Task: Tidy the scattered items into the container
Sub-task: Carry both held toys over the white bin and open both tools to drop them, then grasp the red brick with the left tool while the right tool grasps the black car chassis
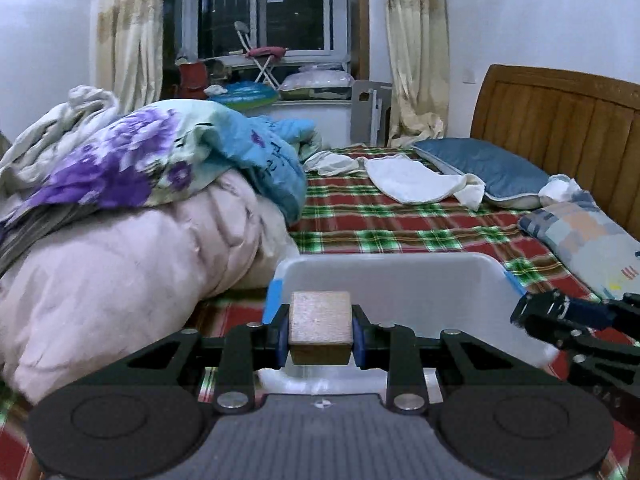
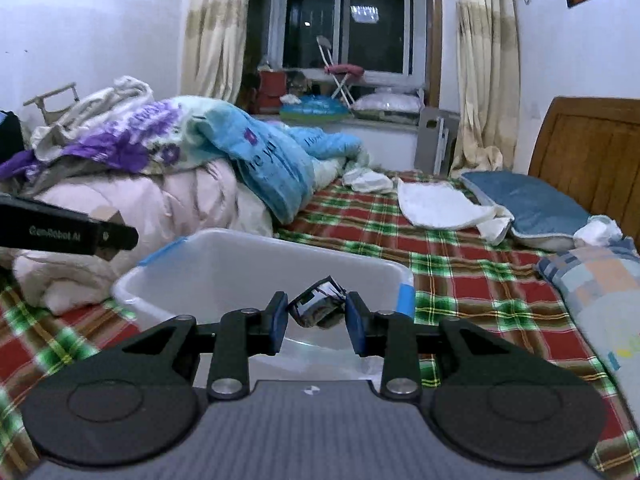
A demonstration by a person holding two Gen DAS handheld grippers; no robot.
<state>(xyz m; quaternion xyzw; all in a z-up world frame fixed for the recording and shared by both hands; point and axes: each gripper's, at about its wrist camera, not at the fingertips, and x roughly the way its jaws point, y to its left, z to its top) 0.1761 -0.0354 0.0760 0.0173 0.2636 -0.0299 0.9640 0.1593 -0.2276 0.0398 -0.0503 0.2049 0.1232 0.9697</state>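
Wooden block (image 1: 320, 326): clenched in my left claw (image 1: 320, 334), facing the white container (image 1: 400, 280) just ahead and below on the bed. Small dark crumpled item (image 2: 318, 306): gripped in my right claw (image 2: 316, 316), likewise facing the container (image 2: 248, 264). Both claws about equally near.

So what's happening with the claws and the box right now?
Left claw clamps wooden block. Right claw clamps small dark packet. Both over white bin. Nothing blocking.
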